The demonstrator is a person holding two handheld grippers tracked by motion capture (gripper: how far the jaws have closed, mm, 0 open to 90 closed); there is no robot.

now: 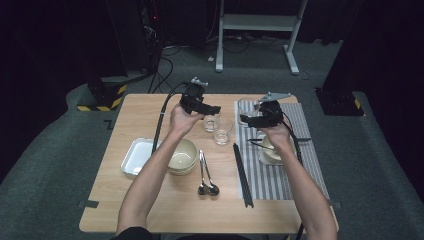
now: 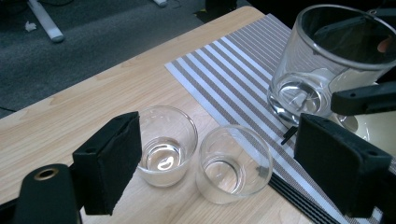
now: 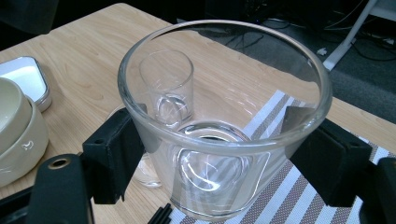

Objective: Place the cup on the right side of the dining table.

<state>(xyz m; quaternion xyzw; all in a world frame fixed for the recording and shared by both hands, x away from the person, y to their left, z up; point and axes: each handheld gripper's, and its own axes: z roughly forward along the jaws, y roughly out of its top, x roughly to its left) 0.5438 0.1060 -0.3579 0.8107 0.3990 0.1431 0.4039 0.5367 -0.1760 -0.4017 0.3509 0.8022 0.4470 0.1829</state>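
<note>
table (image 1: pixel 145 210): light wood, carrying everything; its near edge is partly covered by the person's forearms in the high view.
striped mat (image 1: pixel 272 180): lies on the table's right part, black chopsticks (image 1: pixel 243 175) along its left edge.
large glass (image 3: pixel 219 121): a wide clear tumbler standing upright at the mat's far left corner, directly between the right gripper's jaws; in the left gripper view it shows at (image 2: pixel 327 60).
right gripper (image 3: pixel 215 158): jaws spread to either side of the large glass, pads at its walls; whether they press it or only flank it, i cannot tell. in the high view it sits at (image 1: pixel 250 119), over the mat's far end.
left gripper (image 2: pixel 217 163): jaws spread wide, empty, held above the two small glasses; in the high view at (image 1: pixel 210 109), raised over the table's middle.
small glasses: one (image 2: pixel 166 144) just by the left jaw's pad, the other (image 2: pixel 233 163) beside it, nearer the mat; both upright on bare wood, close together, contact unclear.
stacked bowls (image 1: pixel 182 156): cream, partly behind the left forearm.
white tray (image 1: pixel 136 156): left of the bowls.
spoons (image 1: pixel 206 175): two, side by side, bowls toward the person.
hard to make out: a pale dish (image 1: pixel 272 152) on the mat, mostly hidden under the right hand; the glasses' rims blur through the big glass.
</note>
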